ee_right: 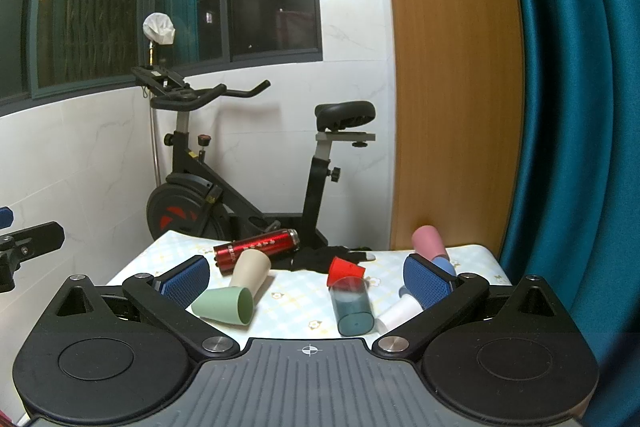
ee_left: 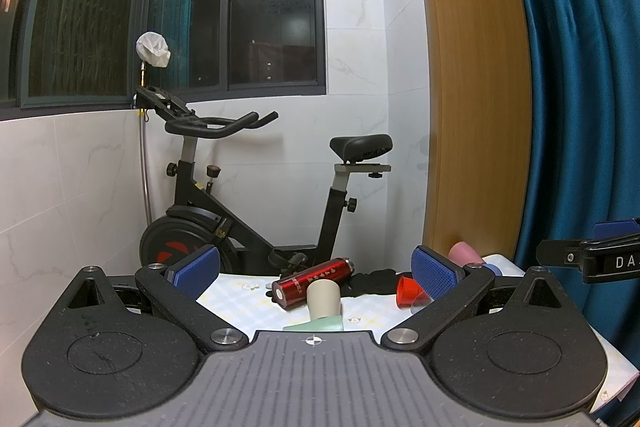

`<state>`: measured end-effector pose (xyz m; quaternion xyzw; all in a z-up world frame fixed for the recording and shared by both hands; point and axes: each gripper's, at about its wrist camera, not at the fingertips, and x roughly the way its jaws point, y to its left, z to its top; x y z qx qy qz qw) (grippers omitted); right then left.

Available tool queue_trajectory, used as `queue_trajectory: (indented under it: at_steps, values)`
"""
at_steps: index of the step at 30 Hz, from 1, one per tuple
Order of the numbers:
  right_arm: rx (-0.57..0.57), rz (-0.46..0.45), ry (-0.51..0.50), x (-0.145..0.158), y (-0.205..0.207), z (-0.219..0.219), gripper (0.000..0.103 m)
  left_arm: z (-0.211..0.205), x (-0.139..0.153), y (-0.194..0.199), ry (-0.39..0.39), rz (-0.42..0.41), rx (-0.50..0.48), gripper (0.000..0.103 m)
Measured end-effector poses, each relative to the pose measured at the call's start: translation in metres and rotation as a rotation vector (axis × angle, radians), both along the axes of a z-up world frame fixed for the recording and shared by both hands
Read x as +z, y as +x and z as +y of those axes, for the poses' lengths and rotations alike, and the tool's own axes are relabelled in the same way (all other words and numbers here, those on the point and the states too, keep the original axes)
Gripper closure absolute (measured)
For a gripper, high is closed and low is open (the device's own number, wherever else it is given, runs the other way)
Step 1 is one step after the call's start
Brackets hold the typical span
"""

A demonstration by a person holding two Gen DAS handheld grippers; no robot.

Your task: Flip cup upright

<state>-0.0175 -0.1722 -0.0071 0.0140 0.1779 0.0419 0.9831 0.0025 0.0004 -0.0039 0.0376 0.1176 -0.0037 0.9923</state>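
Several cups lie on their sides on a small table (ee_right: 288,311) with a pale checked cloth. In the right wrist view I see a green cup (ee_right: 224,305), a beige cup (ee_right: 250,273), a small red cup (ee_right: 345,271), a clear teal tumbler (ee_right: 353,307), a white cup (ee_right: 400,313), a pink cup (ee_right: 428,247) and a blue cup (ee_right: 444,265). My right gripper (ee_right: 306,277) is open and empty above the table's near edge. My left gripper (ee_left: 316,269) is open and empty, with the beige cup (ee_left: 323,299) and green cup (ee_left: 316,325) just ahead.
A red metal bottle (ee_right: 256,251) lies on the table beside a black glove (ee_right: 328,257). An exercise bike (ee_right: 248,163) stands behind the table against the tiled wall. A wooden panel (ee_right: 452,87) and a teal curtain (ee_right: 572,107) are on the right.
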Motion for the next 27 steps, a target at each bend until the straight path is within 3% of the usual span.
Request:
queue_trajectory:
  at_steps: [14,23,27]
  values:
    - [-0.001,0.01,0.007,-0.003,0.001,-0.003,0.0,-0.001,0.001,0.002,-0.005,0.012,0.001,0.0]
    - [0.029,0.081,0.03,-0.028,0.034,-0.009,0.0,0.016,-0.023,0.038,-0.041,0.147,0.005,0.0]
    - [0.047,0.123,0.038,-0.044,0.06,-0.013,0.0,0.032,-0.032,0.061,-0.031,0.197,0.066,0.001]
